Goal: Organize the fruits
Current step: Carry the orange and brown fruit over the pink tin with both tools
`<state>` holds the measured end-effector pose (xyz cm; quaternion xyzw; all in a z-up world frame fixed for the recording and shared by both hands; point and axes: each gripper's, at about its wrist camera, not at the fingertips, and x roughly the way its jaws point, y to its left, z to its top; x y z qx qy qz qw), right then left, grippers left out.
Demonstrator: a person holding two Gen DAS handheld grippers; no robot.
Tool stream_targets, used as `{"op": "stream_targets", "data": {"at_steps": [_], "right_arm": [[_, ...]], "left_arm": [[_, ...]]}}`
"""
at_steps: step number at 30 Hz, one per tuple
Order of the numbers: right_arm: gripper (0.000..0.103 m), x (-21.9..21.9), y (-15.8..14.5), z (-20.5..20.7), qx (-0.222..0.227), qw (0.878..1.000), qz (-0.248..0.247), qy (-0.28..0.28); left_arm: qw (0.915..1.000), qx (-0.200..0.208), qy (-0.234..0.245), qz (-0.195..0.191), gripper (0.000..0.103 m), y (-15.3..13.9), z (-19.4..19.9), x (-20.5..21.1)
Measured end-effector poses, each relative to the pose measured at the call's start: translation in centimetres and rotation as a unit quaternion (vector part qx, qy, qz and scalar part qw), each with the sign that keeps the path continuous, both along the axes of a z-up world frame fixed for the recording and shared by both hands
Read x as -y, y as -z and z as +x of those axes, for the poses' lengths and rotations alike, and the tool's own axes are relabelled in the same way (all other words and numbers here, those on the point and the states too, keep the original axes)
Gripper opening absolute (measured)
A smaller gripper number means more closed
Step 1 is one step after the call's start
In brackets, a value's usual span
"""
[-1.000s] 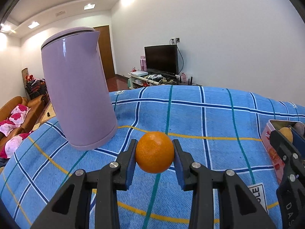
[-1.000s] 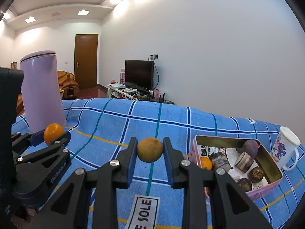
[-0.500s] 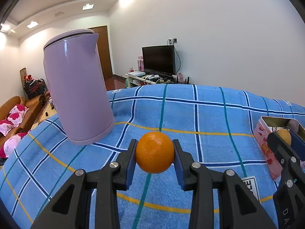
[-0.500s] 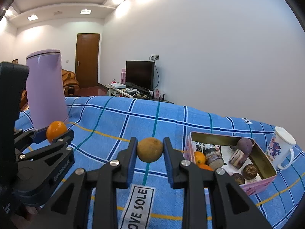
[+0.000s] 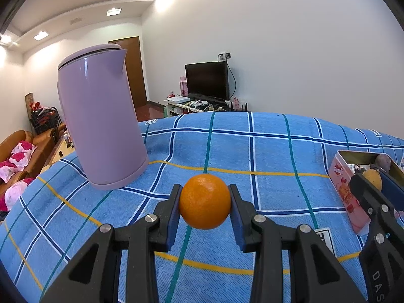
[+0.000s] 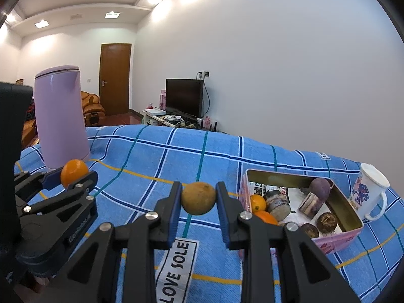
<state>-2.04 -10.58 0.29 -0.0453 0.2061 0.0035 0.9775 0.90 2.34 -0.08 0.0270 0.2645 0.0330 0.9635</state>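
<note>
Carrying, left wrist view: left gripper [image 5: 205,203] is closed on the orange [image 5: 205,201], blue pads pressing its sides, lifted above the blue checked cloth [image 5: 272,151].
Handling: orange looks firm, light, round; could roll out, so I'd keep the pads at its widest part.
Room, left view: purple kettle [image 5: 101,116] stands far left; pink tin [image 5: 344,189] sits right, open cloth between them.
Carrying, right wrist view: right gripper [image 6: 199,199] is clamped on a brownish-yellow fruit [image 6: 198,198], held over the cloth just left of the tin.
Tin: already holds oranges [image 6: 258,202] and dark fruits [image 6: 327,222]; free room mid-tray.
Edges: tin's raised rim and the mug [image 6: 370,189] just right call for a descent from above.
</note>
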Motion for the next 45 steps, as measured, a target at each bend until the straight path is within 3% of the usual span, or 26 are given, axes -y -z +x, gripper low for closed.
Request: {"op": "stream_targets", "data": {"at_steps": [45], "right_arm": [[0.03,3.5,-0.1,-2.4,0.002,1.0,-0.016,0.004]], "left_arm": [[0.9989,0.006,0.042,0.018,0.038,-0.2,-3.1,5.4]]}}
